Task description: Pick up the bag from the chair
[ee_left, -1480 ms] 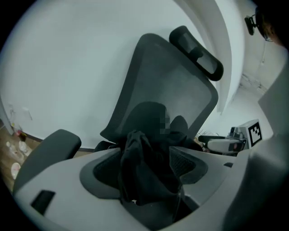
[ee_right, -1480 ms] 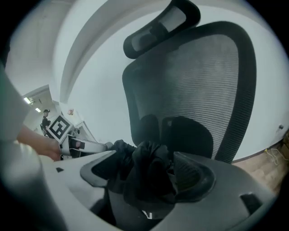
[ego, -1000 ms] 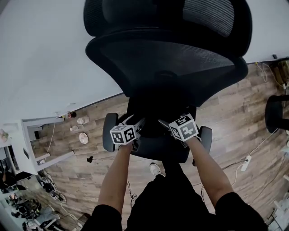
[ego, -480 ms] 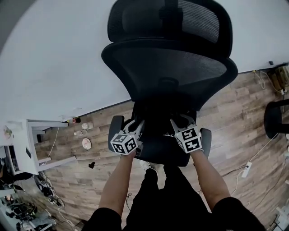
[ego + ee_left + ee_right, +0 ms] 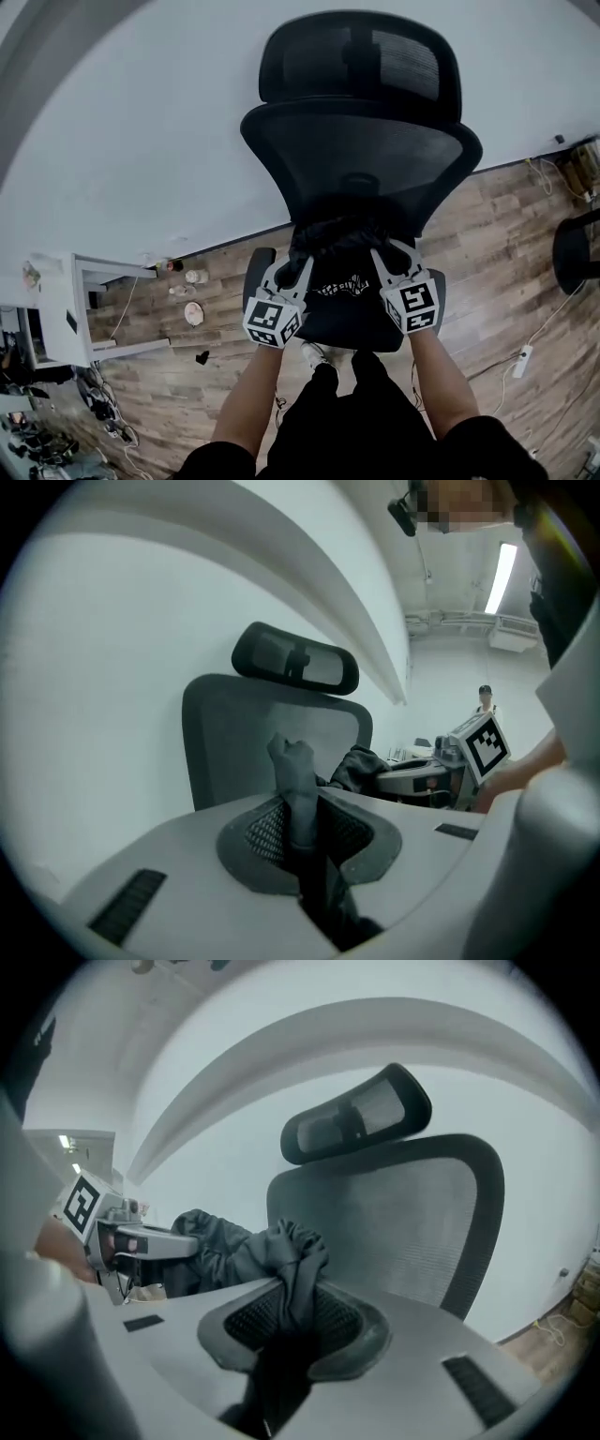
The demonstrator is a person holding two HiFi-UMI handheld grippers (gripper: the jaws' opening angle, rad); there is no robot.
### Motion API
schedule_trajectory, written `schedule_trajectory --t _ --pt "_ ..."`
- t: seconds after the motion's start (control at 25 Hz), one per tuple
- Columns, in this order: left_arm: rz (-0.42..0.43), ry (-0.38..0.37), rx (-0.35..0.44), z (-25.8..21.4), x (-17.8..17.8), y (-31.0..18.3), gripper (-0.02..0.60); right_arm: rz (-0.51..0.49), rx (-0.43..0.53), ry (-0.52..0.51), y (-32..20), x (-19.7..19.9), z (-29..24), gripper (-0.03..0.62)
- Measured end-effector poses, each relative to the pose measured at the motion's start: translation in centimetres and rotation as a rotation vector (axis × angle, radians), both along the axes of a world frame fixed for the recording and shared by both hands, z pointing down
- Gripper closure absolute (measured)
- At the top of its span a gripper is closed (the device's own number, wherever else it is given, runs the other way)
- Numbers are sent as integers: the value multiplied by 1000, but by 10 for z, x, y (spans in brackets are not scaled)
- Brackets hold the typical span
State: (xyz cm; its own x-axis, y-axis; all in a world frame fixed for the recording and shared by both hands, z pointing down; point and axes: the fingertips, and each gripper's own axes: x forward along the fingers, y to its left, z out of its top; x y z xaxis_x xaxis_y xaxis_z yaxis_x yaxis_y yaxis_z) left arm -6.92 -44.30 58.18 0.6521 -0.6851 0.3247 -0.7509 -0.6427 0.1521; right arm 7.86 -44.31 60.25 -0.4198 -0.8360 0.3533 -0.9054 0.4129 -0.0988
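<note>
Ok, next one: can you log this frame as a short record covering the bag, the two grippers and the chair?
bag: black, bunched, held between both grippers in front of the chair back
left hand-held gripper: shut on a bunch of bag fabric
right hand-held gripper: shut on another bunch of bag fabric
chair: black mesh office chair with headrest
bag clear of chair: cannot tell

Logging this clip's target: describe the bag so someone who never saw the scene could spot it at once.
Find the big black mesh office chair against the white wall. Held in front of it is the bag, limp black fabric pinched by the left tool and the right tool. Unlike the stiff chair, it is soft and crumpled, with white print on it.
</note>
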Motion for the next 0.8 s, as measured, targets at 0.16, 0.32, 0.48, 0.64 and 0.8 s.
schedule_trajectory --t 0.16,0.32,0.48,0.64,0.8 --pt "-11 -3 108 -54 -7 5 518 -39 98 -22 8 -11 -56 500" --pt "19 -23 260 -122 -2 23 518 -50 228 -97 21 -13 -126 499" --pt "1 23 405 -201 -9 32 518 -77 387 -113 27 -20 -207 499" --pt "-32 74 530 -271 -17 38 518 -94 511 -109 35 -24 -278 499" --pt "-48 103 672 -333 -21 55 518 -101 625 -126 51 -24 -339 497"
